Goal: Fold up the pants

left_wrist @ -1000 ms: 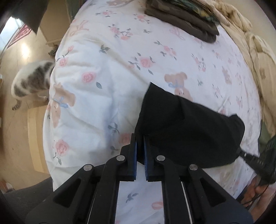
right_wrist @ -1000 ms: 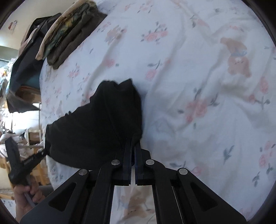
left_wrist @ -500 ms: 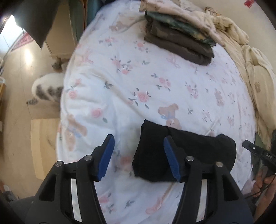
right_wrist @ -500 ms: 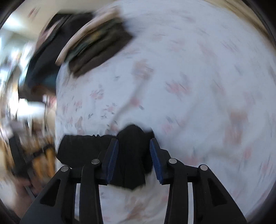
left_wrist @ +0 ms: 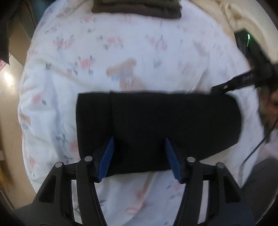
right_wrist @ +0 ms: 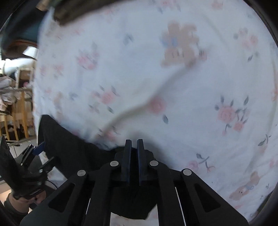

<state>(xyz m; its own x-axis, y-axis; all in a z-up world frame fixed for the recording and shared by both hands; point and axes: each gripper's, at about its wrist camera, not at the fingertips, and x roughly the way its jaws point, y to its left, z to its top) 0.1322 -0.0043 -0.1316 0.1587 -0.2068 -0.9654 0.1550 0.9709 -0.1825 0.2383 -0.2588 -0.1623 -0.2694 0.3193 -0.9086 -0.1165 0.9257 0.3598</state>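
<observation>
The black pants (left_wrist: 156, 128) lie folded in a flat oblong on the white floral bedsheet (left_wrist: 104, 52). My left gripper (left_wrist: 139, 154) hangs open above their near edge, blue pads (left_wrist: 106, 156) wide apart and touching nothing. In the left wrist view my right gripper (left_wrist: 215, 89) reaches the pants' far right corner. In its own view the right gripper (right_wrist: 134, 141) is shut, tips at the edge of the pants (right_wrist: 73, 149). I cannot tell whether cloth is pinched between the pads. The left gripper (right_wrist: 37, 150) shows at the pants' far end.
A stack of folded clothes (left_wrist: 137, 10) sits at the far side of the bed, also in the right wrist view (right_wrist: 69, 15). A beige blanket (left_wrist: 231, 19) is bunched at the right. Floor (left_wrist: 8, 83) lies left of the bed; wooden furniture (right_wrist: 17, 113) stands beyond.
My left gripper opened, let go of the pants and moved over their middle. The right gripper opened, moved to the pants' corner and shut again. The pants now lie flat.
</observation>
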